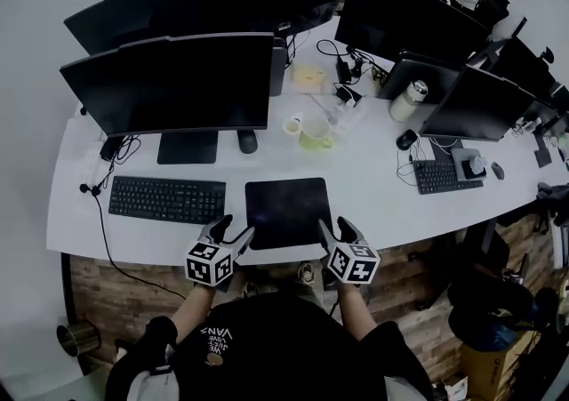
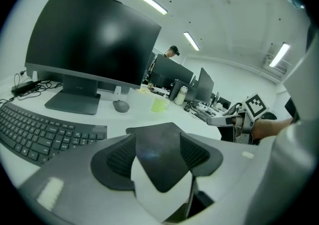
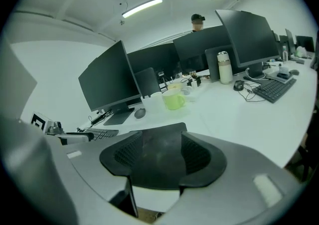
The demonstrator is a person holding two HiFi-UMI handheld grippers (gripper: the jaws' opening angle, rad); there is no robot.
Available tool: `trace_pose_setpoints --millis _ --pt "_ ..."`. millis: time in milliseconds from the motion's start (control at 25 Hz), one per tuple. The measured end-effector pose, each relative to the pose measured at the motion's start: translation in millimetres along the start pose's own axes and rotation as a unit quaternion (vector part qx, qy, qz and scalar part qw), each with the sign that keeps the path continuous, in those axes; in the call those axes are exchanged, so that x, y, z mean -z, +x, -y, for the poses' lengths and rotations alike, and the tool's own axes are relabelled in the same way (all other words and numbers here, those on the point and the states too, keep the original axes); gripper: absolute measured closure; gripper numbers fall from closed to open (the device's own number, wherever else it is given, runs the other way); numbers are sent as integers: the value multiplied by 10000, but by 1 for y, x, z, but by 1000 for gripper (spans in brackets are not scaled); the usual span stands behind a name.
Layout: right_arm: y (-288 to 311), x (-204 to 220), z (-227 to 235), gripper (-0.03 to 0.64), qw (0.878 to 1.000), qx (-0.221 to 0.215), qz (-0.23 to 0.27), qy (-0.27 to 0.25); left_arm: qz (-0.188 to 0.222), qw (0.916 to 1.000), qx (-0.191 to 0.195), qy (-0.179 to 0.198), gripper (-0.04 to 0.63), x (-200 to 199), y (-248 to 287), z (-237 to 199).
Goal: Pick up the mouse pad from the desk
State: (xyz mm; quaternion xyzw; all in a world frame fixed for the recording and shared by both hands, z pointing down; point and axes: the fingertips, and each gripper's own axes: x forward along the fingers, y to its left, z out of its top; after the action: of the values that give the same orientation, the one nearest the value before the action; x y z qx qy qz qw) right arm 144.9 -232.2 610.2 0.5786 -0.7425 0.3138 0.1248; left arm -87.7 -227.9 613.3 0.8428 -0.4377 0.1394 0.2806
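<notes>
The black mouse pad [image 1: 287,211] lies flat on the white desk [image 1: 373,204], just right of the keyboard. My left gripper [image 1: 233,235] is at the pad's near left corner and my right gripper [image 1: 333,232] at its near right corner. Both stand open. In the left gripper view the pad [image 2: 158,161] shows between the spread jaws of the left gripper [image 2: 157,139], with the right gripper [image 2: 224,119] off to the right. In the right gripper view the pad [image 3: 162,161] fills the gap of the right gripper [image 3: 162,141]. Whether the jaws touch the pad I cannot tell.
A black keyboard [image 1: 166,199] lies left of the pad, with a monitor [image 1: 173,88] behind it. A dark mouse [image 1: 247,141] and a green mug [image 1: 316,133] sit beyond the pad. Farther right are a bottle [image 1: 408,100], more monitors and a second keyboard [image 1: 436,175]. The desk's front edge runs under my grippers.
</notes>
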Motion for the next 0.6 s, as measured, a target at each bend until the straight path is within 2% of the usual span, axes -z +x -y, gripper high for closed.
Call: trace_pose_setpoints --millis 280,600 --pt "46 -18 35 385 9981 -220 -420 -389 -154 9976 -571 -349 341 10 29 -5" --pt "98 -13 55 385 9901 -417 -951 -947 -506 9891 -1233 -627 334 40 51 -22"
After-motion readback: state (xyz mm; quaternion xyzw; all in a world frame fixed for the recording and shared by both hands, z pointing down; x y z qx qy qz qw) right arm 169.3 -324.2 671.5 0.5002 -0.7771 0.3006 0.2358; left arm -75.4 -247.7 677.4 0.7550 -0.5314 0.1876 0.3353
